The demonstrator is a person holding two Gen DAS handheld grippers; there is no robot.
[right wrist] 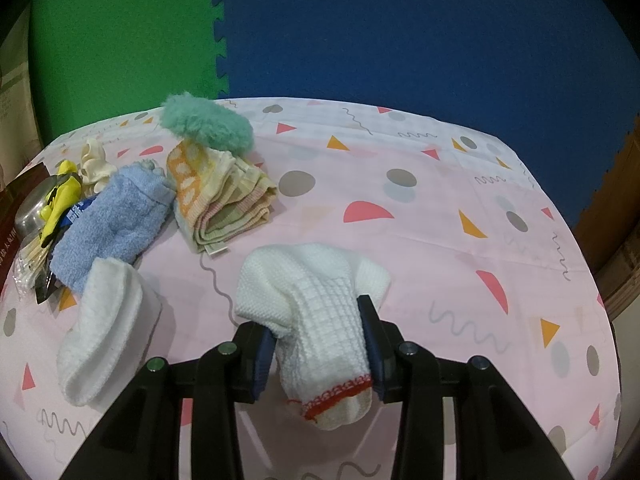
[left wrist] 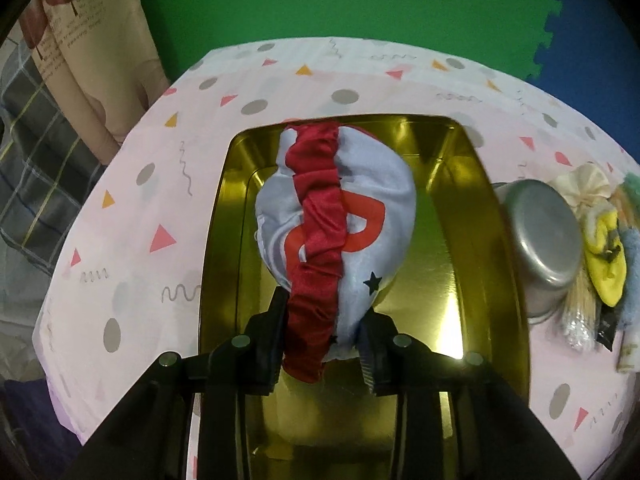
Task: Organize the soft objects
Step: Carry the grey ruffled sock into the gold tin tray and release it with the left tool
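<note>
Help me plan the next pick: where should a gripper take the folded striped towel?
Grip the folded striped towel at its thick rounded fold facing the camera, coming from above. The layers stack there, and the green fluffy item covers the far end.

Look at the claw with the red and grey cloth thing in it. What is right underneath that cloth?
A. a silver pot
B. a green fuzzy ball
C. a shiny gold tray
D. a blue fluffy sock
C: the left claw has the red and grey cloth between its fingers, right over the shiny gold tray; the silver pot sits off to the side on the tablecloth.
</note>
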